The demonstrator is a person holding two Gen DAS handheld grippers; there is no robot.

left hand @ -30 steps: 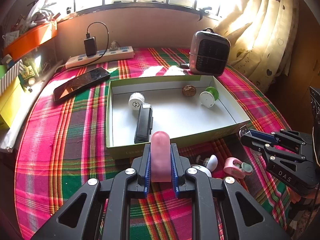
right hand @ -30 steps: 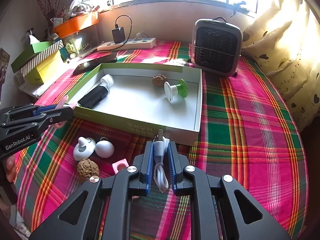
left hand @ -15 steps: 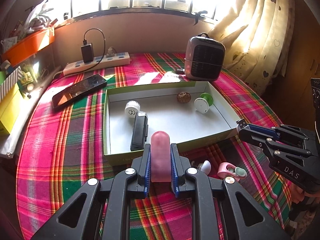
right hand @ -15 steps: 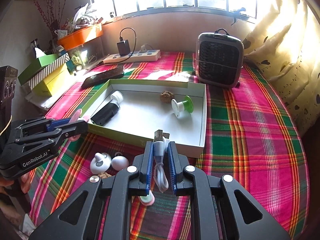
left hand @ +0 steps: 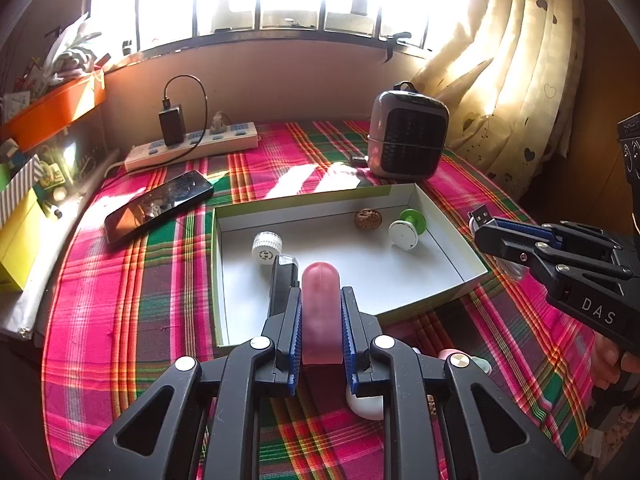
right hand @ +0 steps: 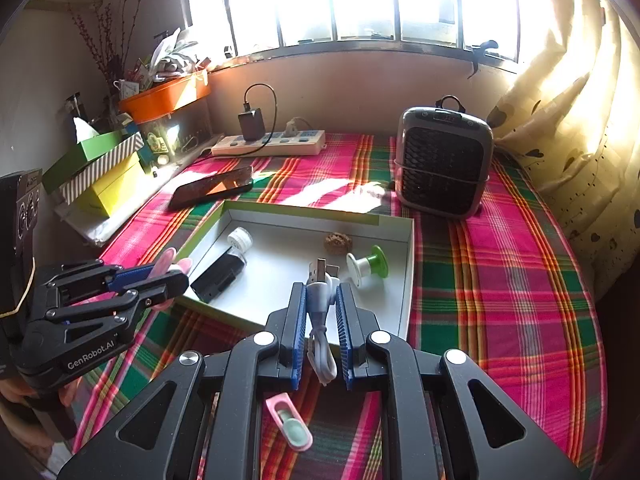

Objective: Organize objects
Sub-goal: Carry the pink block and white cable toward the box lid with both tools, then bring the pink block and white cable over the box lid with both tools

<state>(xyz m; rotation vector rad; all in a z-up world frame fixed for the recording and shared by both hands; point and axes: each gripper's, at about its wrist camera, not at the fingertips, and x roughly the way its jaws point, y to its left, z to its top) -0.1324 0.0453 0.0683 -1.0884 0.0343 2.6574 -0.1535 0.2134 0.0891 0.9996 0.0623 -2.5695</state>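
My left gripper point(left hand: 320, 300) is shut on a pink rounded bar point(left hand: 321, 312), held above the near wall of the shallow white box with green sides point(left hand: 224, 280). My right gripper point(right hand: 320, 292) is shut on a coiled white USB cable point(right hand: 320, 296), its metal plug poking out over the box point(right hand: 408, 280). Each gripper shows in the other view, the left gripper point(right hand: 176, 272) at the left and the right gripper point(left hand: 480, 224) at the right. Inside the box lie a black bottle with a white cap point(left hand: 280, 276), a walnut point(left hand: 367, 219) and a green and white spool point(left hand: 406, 230).
On the plaid cloth lie a pink clip point(right hand: 290, 420), a white rounded piece point(left hand: 366, 404), a phone point(left hand: 160, 204), a power strip with a charger point(left hand: 192, 146) and a small grey heater point(left hand: 408, 136). Stacked boxes point(right hand: 100, 172) and an orange tray point(right hand: 164, 96) line the left; a curtain point(left hand: 512, 80) hangs right.
Both grippers have risen a little with their loads. The box and table look farther off, and the loose pieces at the front have slipped under the fingers in both views.
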